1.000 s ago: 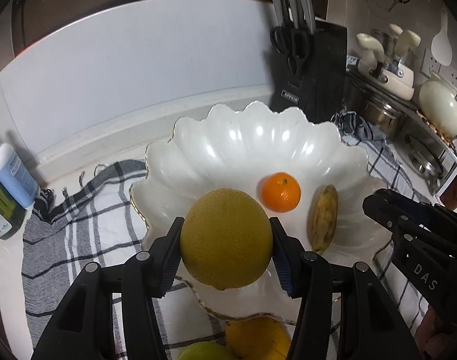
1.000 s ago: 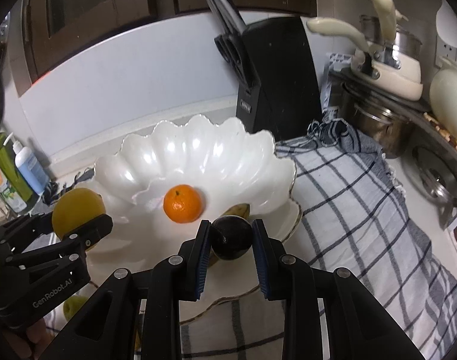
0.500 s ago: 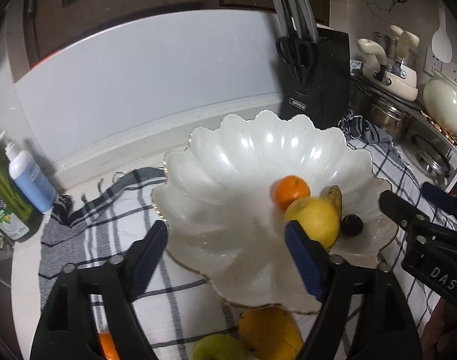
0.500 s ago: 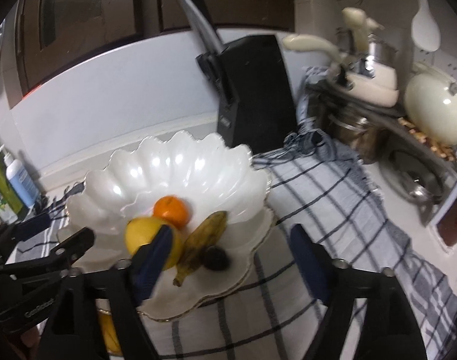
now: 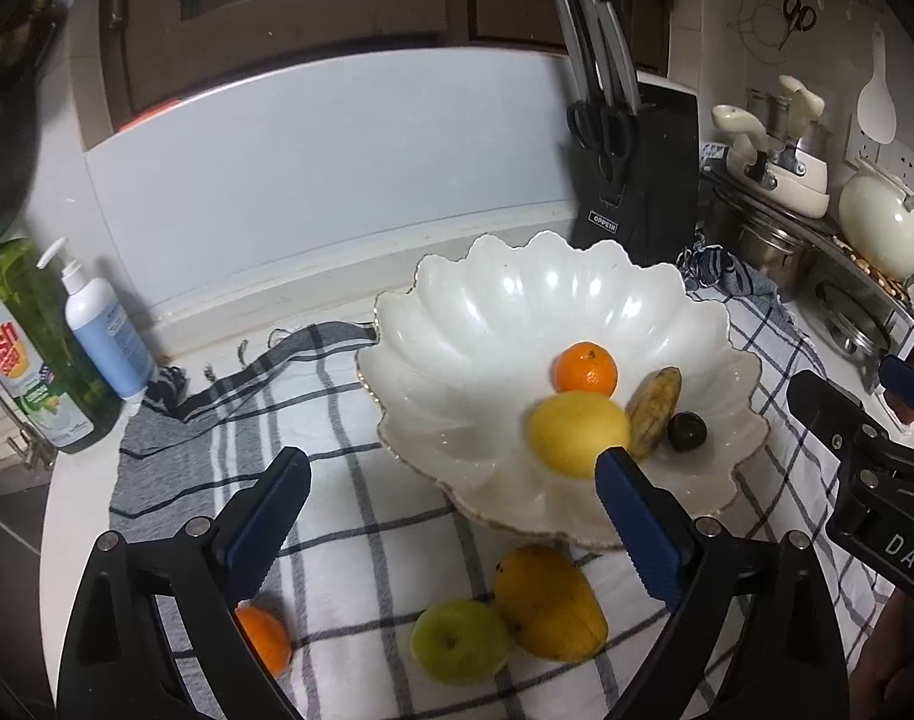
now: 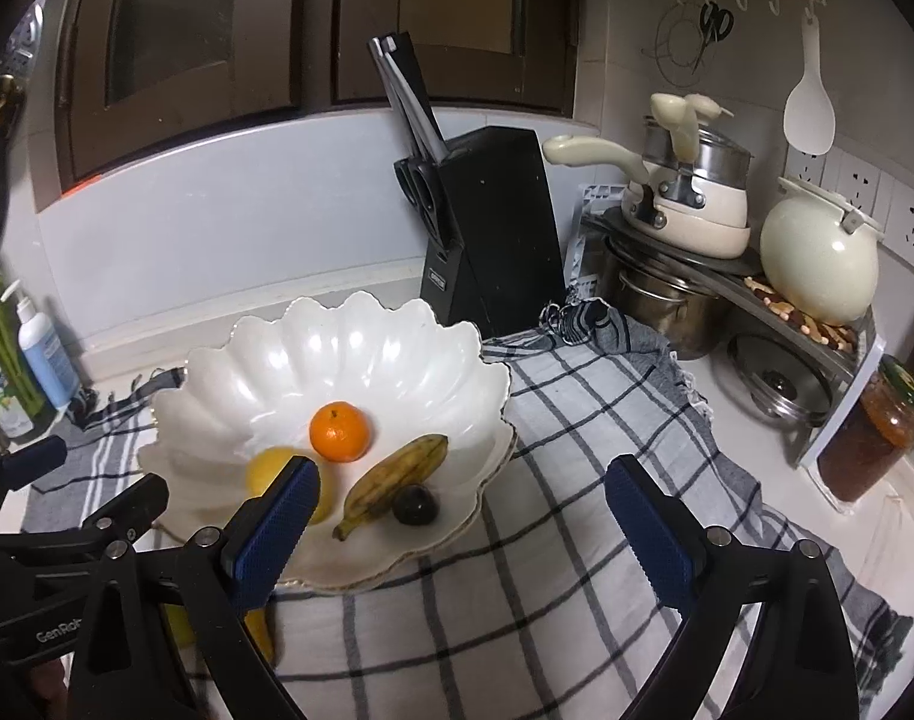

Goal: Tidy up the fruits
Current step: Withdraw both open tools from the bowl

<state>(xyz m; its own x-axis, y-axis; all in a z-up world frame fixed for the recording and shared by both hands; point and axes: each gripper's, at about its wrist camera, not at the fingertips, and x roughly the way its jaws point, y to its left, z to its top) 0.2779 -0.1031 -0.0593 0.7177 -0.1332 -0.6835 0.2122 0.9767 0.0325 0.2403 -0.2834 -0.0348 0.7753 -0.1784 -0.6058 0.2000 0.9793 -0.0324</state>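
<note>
The white scalloped bowl [image 5: 517, 312] sits at centre frame in the left wrist view on a checked cloth [image 5: 348, 516], and it is the collecting point for the fruit. Four pieces lie together in its lower right part: a tangerine [image 5: 585, 367], a large yellow citrus [image 5: 578, 433] just below it, a spotted banana [image 5: 655, 411] to the right and a small dark round fruit [image 5: 686, 431] beside the banana's lower end. They lie in the low part of the dish, which likely keeps them from rolling. The left gripper [image 5: 450, 468] has just been opening and now stands spread wide with nothing between its pads; the citrus lies in the bowl, clear of both pads. The right gripper [image 6: 463, 483] has likewise just been opening and is spread and empty, the dark fruit resting in the bowl ahead of it. Three pieces are not yet in the bowl, on the cloth at lower frame: a mango [image 5: 550, 600], a green apple [image 5: 460, 641] touching it, and a second tangerine [image 5: 264, 639] partly hidden behind the left finger. In my judgement, both deposits are complete and those three come next. A black knife block [image 5: 637, 180] stands behind the bowl, well clear.
</note>
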